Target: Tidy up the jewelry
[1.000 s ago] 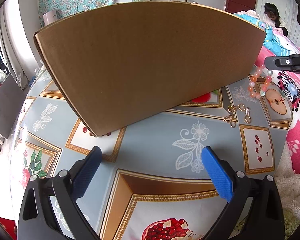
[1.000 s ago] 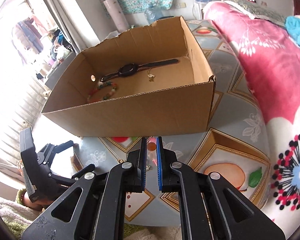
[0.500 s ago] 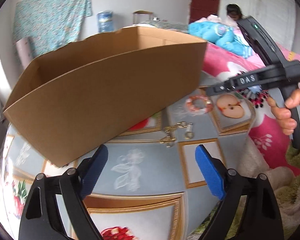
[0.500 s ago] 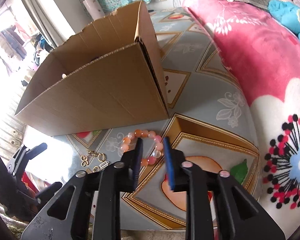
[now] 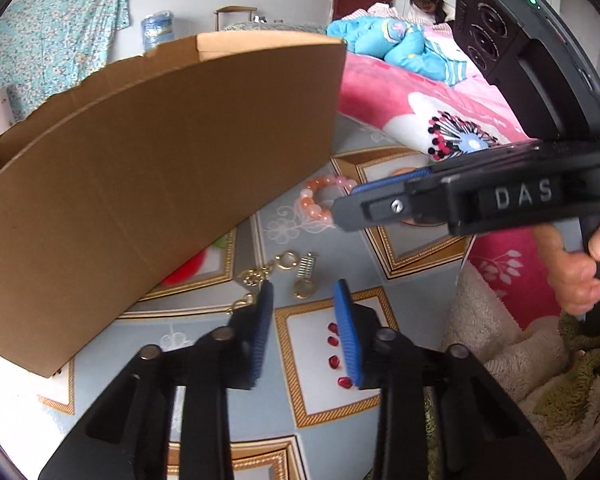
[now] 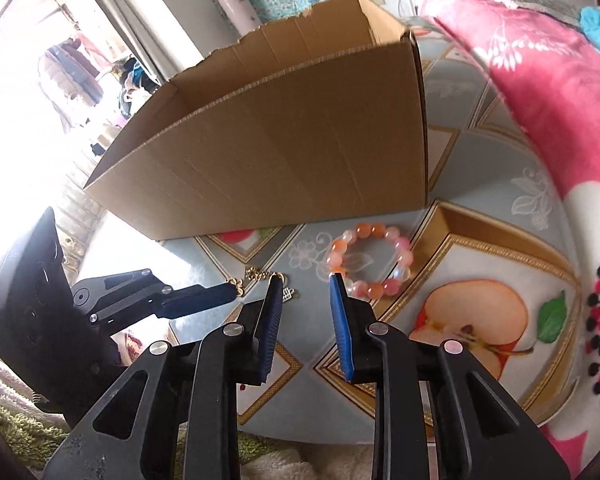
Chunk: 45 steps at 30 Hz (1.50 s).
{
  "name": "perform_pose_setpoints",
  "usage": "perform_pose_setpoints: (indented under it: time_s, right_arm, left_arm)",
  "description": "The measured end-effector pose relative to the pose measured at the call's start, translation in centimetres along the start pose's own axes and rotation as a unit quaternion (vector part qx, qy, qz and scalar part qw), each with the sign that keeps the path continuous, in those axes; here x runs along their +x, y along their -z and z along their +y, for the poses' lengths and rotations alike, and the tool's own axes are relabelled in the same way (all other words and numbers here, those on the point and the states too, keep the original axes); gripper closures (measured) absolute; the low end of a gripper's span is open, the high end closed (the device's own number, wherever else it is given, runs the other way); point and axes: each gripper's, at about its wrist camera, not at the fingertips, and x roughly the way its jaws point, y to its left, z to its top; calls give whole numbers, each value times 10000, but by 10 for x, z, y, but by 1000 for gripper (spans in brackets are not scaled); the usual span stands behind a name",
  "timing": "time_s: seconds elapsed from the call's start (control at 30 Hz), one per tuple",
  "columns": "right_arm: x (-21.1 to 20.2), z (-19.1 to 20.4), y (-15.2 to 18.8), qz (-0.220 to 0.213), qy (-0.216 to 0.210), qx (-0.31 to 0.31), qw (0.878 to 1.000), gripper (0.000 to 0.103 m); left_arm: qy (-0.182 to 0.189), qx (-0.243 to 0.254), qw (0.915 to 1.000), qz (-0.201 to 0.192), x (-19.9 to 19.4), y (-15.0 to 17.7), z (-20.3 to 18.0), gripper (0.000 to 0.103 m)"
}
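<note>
A pink and orange bead bracelet [image 6: 370,264] lies on the patterned table in front of the cardboard box [image 6: 284,160]; it also shows in the left wrist view [image 5: 320,200]. My right gripper [image 6: 306,280] is open, its right fingertip touching the bracelet's near edge. Gold chain jewelry [image 5: 268,274] and a small spring-like gold piece [image 5: 306,270] lie beside the box. My left gripper [image 5: 302,292] is open and empty, low over the table with its tips at the gold pieces. The box's inside is hidden.
The box [image 5: 152,184] fills the left of the left wrist view. A pink floral blanket [image 6: 540,92] borders the table's right side. A shaggy rug [image 5: 520,360] lies beyond the table's near edge. The right gripper's body [image 5: 480,200] crosses the left wrist view.
Both grippers have come down toward the table. The left jaws have narrowed and moved up to the gold pieces. The right jaws have opened wider beside the bracelet.
</note>
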Motion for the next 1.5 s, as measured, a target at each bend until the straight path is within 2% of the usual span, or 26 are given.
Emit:
perform_pose_setpoints:
  time_s: [0.1, 0.3, 0.5, 0.73, 1.07, 1.5]
  right_arm:
    - [2, 2, 1, 25, 6, -32, 10000, 79]
    - [3, 1, 0, -10, 27, -91, 10000, 79]
    - [3, 0, -1, -25, 57, -75, 10000, 79]
    - [1, 3, -3, -58, 88, -159, 9998, 79]
    - [14, 30, -9, 111, 84, -799, 9967, 79]
    - [43, 48, -11, 454, 509, -1543, 9857, 79]
  left_arm:
    - [-30, 11, 9999, 97, 7, -2, -1, 81]
    - [-47, 23, 9999, 100, 12, -4, -1, 83]
    - [-227, 199, 9995, 98, 15, -5, -5, 91]
    - [-253, 227, 9994, 53, 14, -3, -4, 93]
    - [-297, 83, 9995, 59, 4, 7, 3, 93]
    - [-303, -81, 9995, 14, 0, 11, 13, 94]
